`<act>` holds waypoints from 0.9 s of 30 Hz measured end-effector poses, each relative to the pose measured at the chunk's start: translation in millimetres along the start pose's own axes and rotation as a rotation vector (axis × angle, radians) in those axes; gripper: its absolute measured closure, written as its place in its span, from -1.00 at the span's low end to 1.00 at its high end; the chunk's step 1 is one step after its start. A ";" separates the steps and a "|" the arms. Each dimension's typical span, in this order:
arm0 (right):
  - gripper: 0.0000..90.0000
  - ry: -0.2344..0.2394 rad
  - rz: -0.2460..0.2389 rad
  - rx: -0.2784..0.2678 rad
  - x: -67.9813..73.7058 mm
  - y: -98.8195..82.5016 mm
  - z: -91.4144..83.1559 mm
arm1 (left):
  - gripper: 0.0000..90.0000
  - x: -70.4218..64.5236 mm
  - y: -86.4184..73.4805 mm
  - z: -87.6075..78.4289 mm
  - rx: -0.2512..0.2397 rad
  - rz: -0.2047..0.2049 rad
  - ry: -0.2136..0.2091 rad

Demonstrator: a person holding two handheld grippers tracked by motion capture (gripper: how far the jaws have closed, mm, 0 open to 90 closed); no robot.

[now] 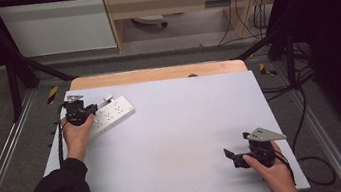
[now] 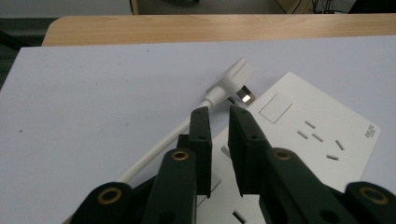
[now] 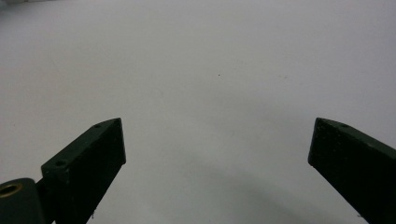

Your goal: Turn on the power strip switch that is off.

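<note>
White power strip (image 1: 110, 115), black tongs (image 2: 219, 135)

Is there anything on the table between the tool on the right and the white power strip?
Nothing visible. The right tool, jaws open, sits near the table's right front corner. The power strip lies at the far left, under the left tool. Bare table lies between them.
</note>
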State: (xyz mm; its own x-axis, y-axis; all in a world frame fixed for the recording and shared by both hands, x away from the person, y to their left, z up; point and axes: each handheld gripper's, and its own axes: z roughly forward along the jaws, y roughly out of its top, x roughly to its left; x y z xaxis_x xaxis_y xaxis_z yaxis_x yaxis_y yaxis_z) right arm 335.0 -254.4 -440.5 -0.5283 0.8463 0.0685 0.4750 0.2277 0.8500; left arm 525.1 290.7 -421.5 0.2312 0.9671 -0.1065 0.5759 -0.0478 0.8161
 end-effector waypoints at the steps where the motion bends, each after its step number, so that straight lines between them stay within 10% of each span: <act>1: -0.90 -0.002 -0.002 0.001 0.0 -0.1 0.1 | 0.78 0.0 0.0 0.0 0.000 0.000 0.000; 27: -0.90 0.002 -0.003 0.004 0.6 -0.3 0.1 | 1.00 -6.9 -4.6 11.5 0.028 -0.032 -0.059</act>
State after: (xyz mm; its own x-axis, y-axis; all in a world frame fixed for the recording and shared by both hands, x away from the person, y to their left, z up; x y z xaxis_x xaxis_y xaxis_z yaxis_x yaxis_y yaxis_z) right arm 334.6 -253.9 -440.9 -0.5312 0.8446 0.0666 0.4764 0.2328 0.8479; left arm 529.9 281.4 -431.0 0.2574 0.9519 -0.1660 0.6053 -0.0250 0.7956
